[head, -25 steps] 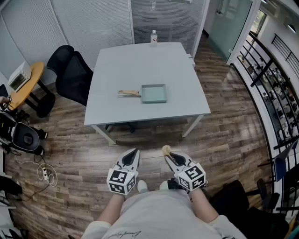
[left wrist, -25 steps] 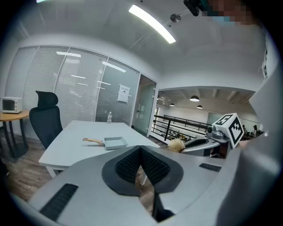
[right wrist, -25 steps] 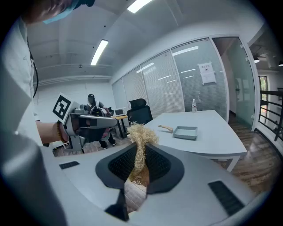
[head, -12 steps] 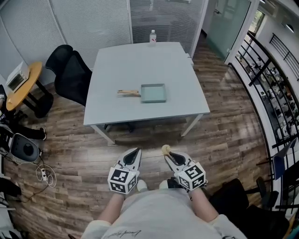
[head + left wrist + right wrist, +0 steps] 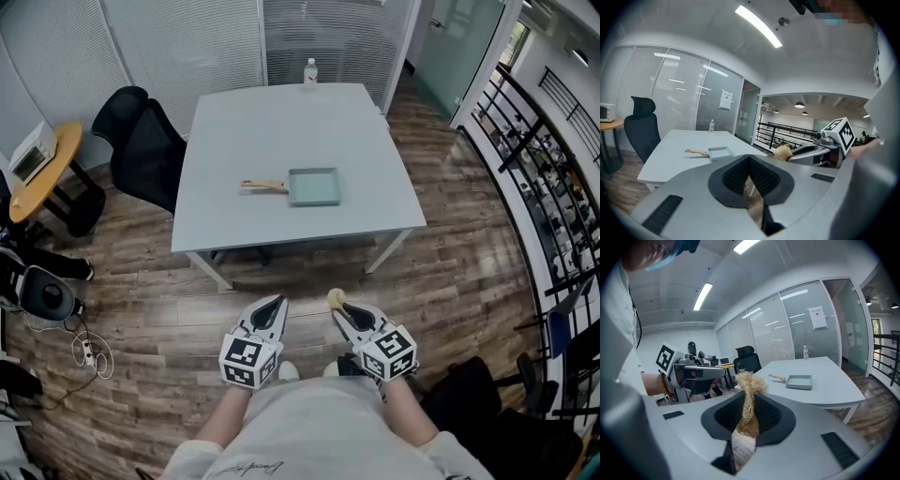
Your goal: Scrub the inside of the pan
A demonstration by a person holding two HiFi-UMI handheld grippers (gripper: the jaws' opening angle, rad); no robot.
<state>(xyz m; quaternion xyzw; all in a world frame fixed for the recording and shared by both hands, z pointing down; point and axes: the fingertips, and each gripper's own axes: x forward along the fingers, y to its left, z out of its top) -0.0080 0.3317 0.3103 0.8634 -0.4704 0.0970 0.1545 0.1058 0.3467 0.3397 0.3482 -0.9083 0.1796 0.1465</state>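
Locate pan (image 5: 312,187) on table (image 5: 281,122): dead ahead, well apart from the 2 grippers. Long axis L-R in head view, wooden handle (image 5: 262,186) to L.

R gripper (image 5: 339,307): clamped on straw-coloured scrubber (image 5: 335,299), tuft past tips.

L gripper (image 5: 270,306): jaws together, nothing between.

Both held near waist, tipped slightly down, aimed at table.

Likely split: L to handle, R w/ scrubber to pan interior. Reach approx. equal.
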